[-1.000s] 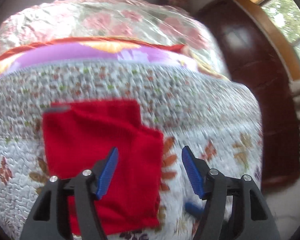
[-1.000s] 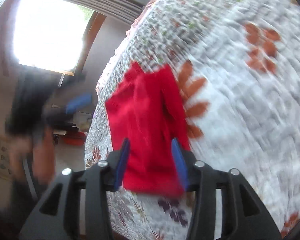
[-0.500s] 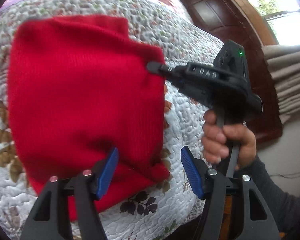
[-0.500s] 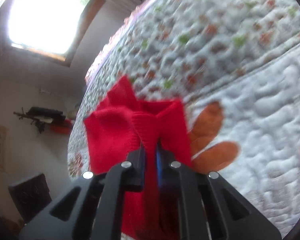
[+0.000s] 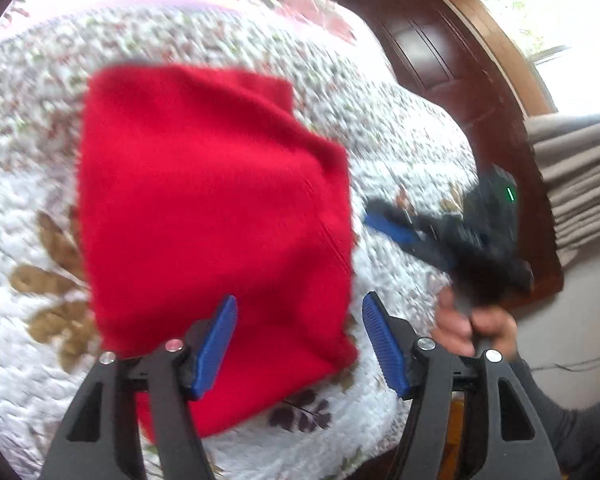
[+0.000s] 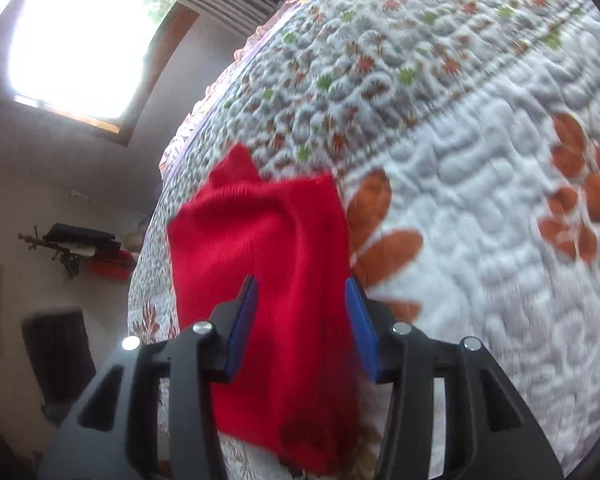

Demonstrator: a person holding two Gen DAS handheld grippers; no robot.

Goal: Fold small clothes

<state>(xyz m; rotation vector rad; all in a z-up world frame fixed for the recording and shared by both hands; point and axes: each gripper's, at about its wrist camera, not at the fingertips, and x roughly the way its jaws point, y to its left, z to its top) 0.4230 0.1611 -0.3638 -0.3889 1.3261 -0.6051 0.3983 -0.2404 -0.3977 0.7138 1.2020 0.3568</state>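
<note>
A red knitted garment lies folded on the white floral quilt. My left gripper is open and hovers over the garment's near right corner, holding nothing. In the left wrist view my right gripper shows blurred to the right of the cloth, clear of it, with a hand on its handle. Seen from the right wrist, the red garment lies ahead of and below my open right gripper, whose blue pads hold nothing.
A dark wooden headboard and a window stand beyond the bed on the right, with grey curtains beside them. The quilt's near edge drops off below my left gripper. A bright window and a wall shelf lie past the bed.
My right gripper was shut on the garment's edge half a second ago; now it has let go, opened and drawn back to the right. The cloth lies flatter.
</note>
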